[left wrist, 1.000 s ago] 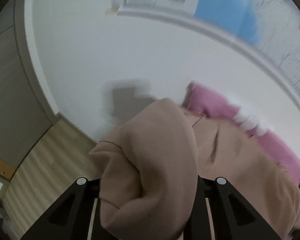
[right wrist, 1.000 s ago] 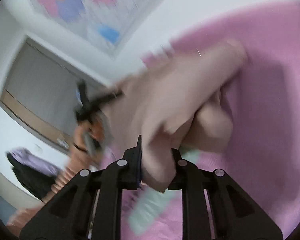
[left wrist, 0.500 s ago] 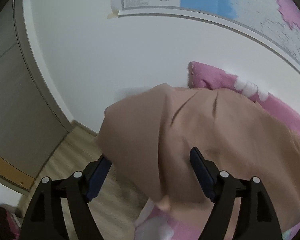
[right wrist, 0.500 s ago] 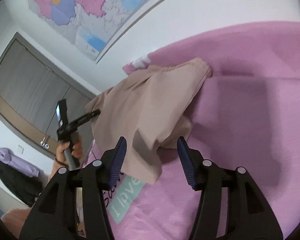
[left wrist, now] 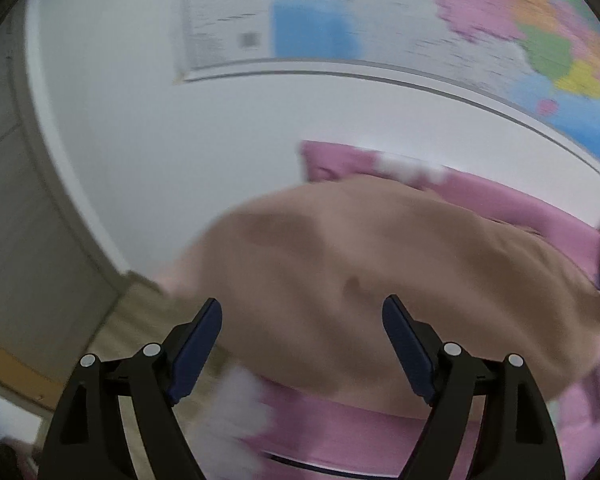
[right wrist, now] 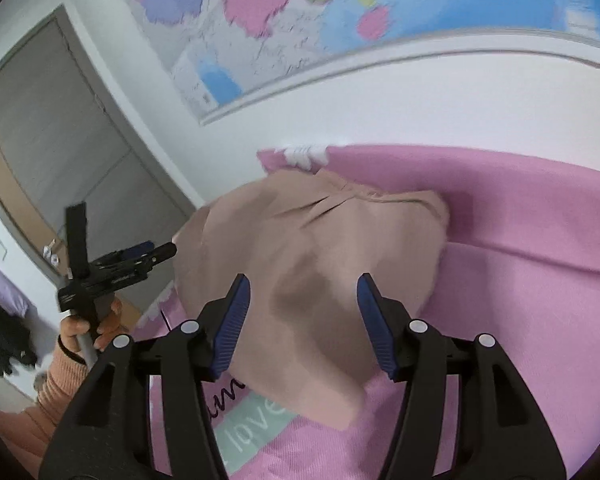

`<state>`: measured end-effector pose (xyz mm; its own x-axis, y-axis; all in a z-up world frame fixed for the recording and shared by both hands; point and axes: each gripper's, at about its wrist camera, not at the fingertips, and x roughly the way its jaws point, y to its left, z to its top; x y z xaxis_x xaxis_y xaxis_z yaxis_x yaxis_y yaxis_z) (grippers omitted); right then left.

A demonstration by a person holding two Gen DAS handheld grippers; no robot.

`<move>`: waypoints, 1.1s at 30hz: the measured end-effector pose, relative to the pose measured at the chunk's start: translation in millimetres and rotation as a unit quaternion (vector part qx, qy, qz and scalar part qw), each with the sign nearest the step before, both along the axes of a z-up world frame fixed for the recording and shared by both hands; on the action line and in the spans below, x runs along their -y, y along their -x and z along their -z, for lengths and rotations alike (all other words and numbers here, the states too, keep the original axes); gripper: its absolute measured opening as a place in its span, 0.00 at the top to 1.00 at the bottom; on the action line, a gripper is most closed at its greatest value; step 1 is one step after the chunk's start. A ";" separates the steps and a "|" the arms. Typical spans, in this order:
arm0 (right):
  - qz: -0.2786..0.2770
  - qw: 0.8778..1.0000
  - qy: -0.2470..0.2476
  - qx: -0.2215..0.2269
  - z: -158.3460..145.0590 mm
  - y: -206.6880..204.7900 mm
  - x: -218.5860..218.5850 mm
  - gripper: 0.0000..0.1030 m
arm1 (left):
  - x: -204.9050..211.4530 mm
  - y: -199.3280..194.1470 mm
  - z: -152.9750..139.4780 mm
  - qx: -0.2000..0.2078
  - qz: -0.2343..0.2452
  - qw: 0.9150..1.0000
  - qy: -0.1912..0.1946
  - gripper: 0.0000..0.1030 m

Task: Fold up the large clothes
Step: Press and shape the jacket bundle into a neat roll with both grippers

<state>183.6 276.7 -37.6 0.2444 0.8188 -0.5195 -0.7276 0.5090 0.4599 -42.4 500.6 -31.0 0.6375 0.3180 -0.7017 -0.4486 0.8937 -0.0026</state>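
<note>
Nearest to you, your right hand-held gripper [right wrist: 303,312] has its blue-padded jaws parted and opening further, the pads clear of the cloth – nothing is pinched between them. Your left hand-held gripper [left wrist: 302,344] stands wide apart too, gripping nothing, though its view is blurred. Just beyond both pairs of fingers lies the beige garment [right wrist: 320,264], resting in a loose, rumpled heap on the pink bedspread [right wrist: 540,280] (a pale green patch with lettering shows at the near edge). In the right wrist view your left hand [right wrist: 96,324] holds its tool off the garment's left side, apart from the cloth. Further back – a white wall, the wall map [right wrist: 284,12] and a grey door [right wrist: 52,128]
</note>
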 end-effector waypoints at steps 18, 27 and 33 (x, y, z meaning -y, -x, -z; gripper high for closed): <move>-0.016 0.999 0.028 -0.014 18.5 4.5 -5.3 0.46 | 71.6 -9.0 40.8 0.002 0.043 0.998 0.043 0.20; -0.074 0.992 0.088 0.057 27.3 40.8 -35.5 0.41 | 96.3 -8.6 35.8 0.005 0.060 0.998 0.030 0.18; -0.078 0.991 0.101 0.045 34.4 36.0 -39.0 0.41 | 96.9 -9.7 43.3 0.000 0.059 0.997 0.040 0.17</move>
